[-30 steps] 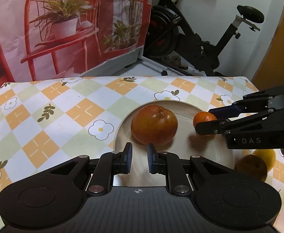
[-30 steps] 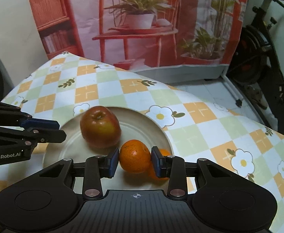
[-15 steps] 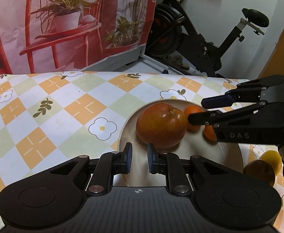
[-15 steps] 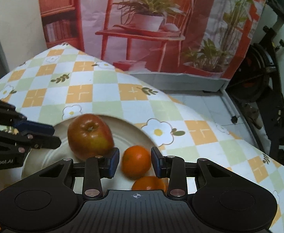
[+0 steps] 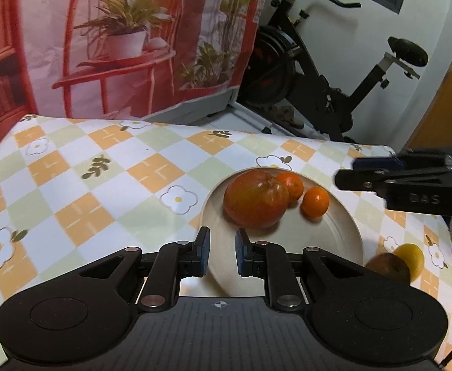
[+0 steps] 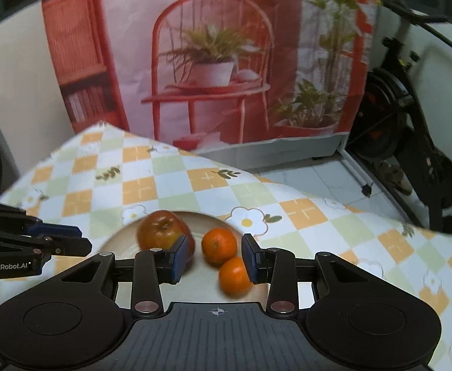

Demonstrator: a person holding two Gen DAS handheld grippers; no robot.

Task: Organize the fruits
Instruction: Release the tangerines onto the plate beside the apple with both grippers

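A cream plate on the checked tablecloth holds a large red apple and two mandarins beside it. My left gripper hovers over the plate's near rim, shut and empty. My right gripper reaches in from the right, above the plate. In the right wrist view the apple and both mandarins lie on the plate below my right gripper. It is open, and its pads touch no fruit. The left gripper is at the left.
Off the plate to the right lie a brown fruit and a yellow lemon on the cloth. An exercise bike stands behind the table. A printed backdrop hangs at the far side.
My right gripper let go of the mandarin, which now lies on the plate beside the other one, and lifted away. My left gripper drew back from the apple.
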